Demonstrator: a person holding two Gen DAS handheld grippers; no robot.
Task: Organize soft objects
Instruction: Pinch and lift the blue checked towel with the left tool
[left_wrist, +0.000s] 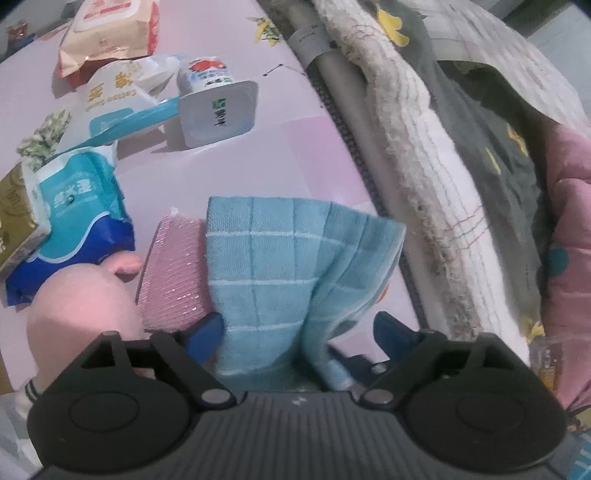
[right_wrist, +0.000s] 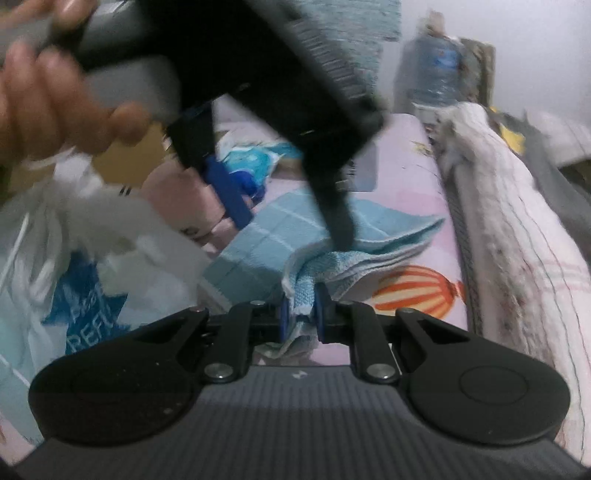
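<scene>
Light-blue checked towel (left_wrist: 266, 258) lies bunched on the pink-covered bench (left_wrist: 295, 155), just beside a pink sponge (left_wrist: 173, 273).

Right hand-held gripper (right_wrist: 300, 306): blue pads pinched tight on 1 corner of the towel, probably to anchor that edge for folding.

Left hand-held gripper (left_wrist: 295, 325): jaws spread wide, straddling the raised middle fold; pads not pressing cloth. Judged as lining up for a 2nd grip.

Wet-wipe packs (left_wrist: 74, 221) and a tipped yogurt cup (left_wrist: 218, 107) sit further back, apart from the towel. Folded bedding (left_wrist: 436, 166) runs along the right.
</scene>
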